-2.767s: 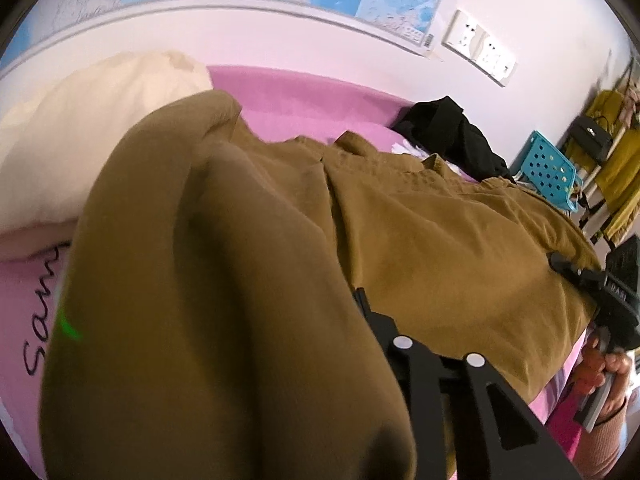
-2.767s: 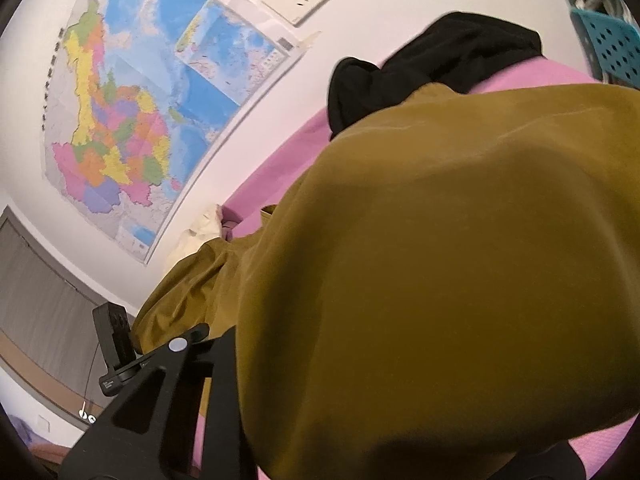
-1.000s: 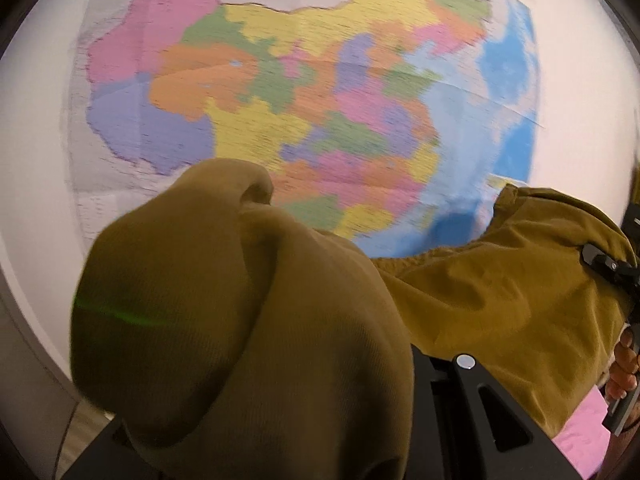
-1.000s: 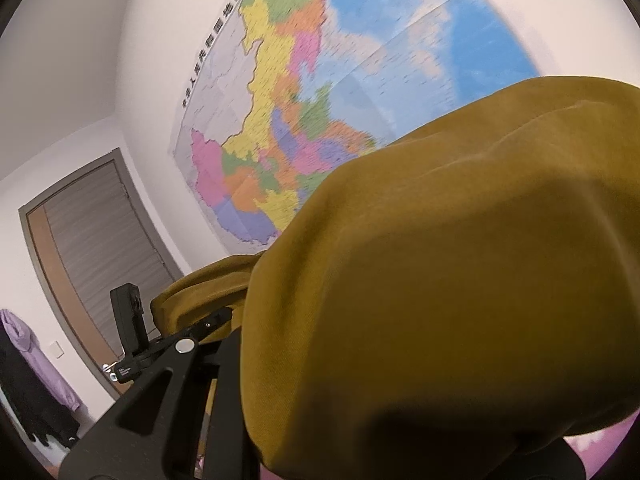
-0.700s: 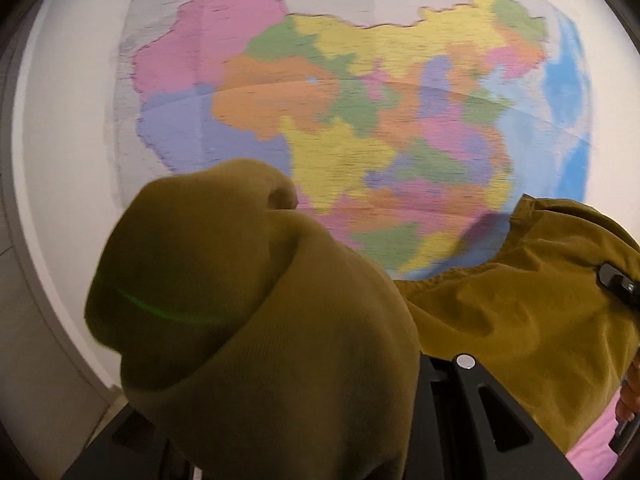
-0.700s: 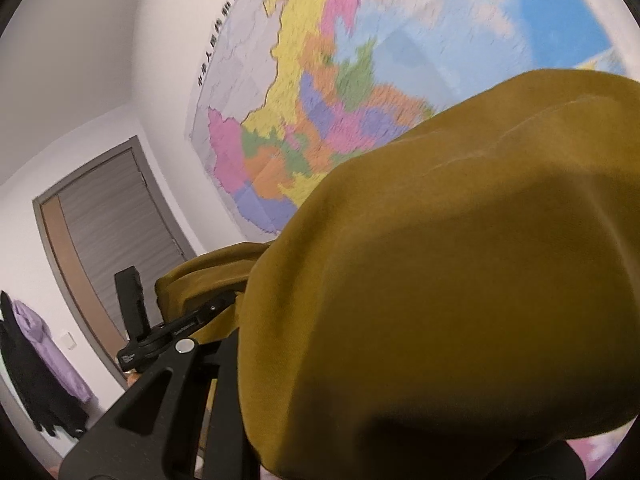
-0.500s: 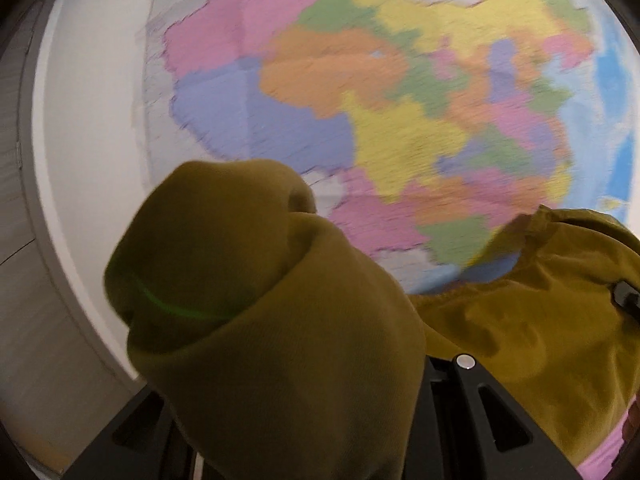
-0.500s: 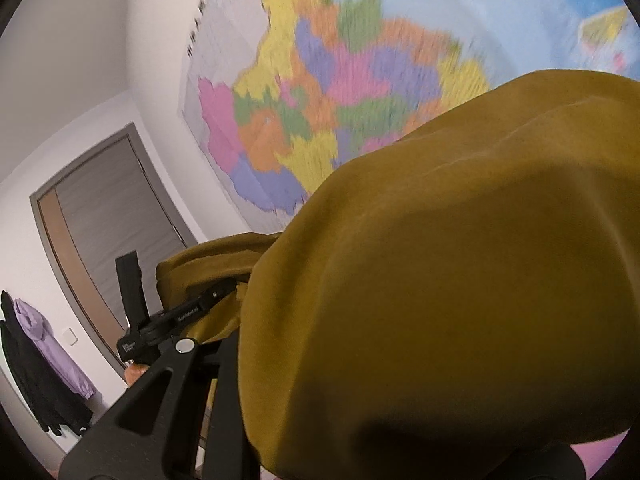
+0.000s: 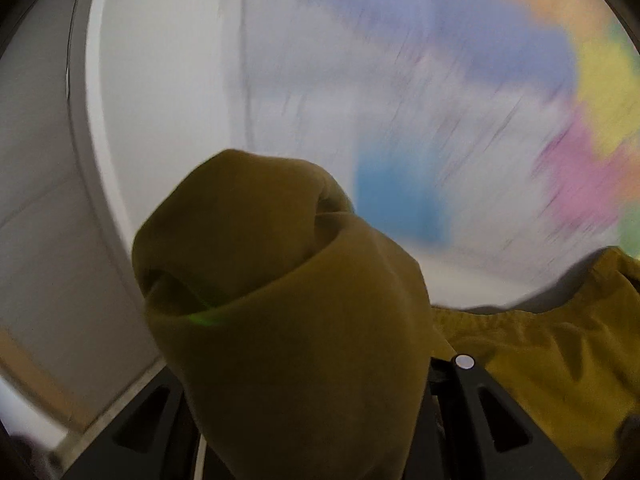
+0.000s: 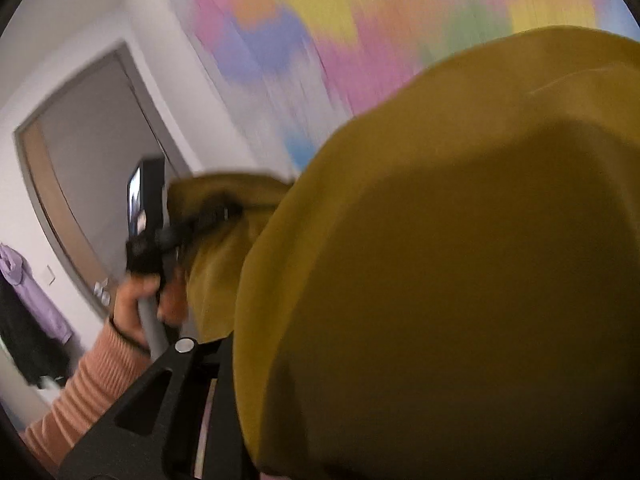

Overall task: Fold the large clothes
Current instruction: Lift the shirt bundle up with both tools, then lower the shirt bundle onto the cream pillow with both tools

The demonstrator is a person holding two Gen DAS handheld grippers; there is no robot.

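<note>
Garment (image 9: 288, 340) is bunched over the left claw (image 9: 312, 420) and pinched in it, with cloth trailing to 3 o'clock. The right claw (image 10: 248, 420) is likewise buried in garment at 4 o'clock; its jaws have just been opening slightly, cloth between them. The left hand (image 10: 140, 300) is seen at 9 o'clock. The map (image 9: 480, 80) behind is blurred.

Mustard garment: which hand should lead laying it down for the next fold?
Left, probably. The left gripper pinches a small bunched corner of the garment, with open view past it. The right gripper is buried under draped cloth; its jaws have just eased open a little, cloth between them.
</note>
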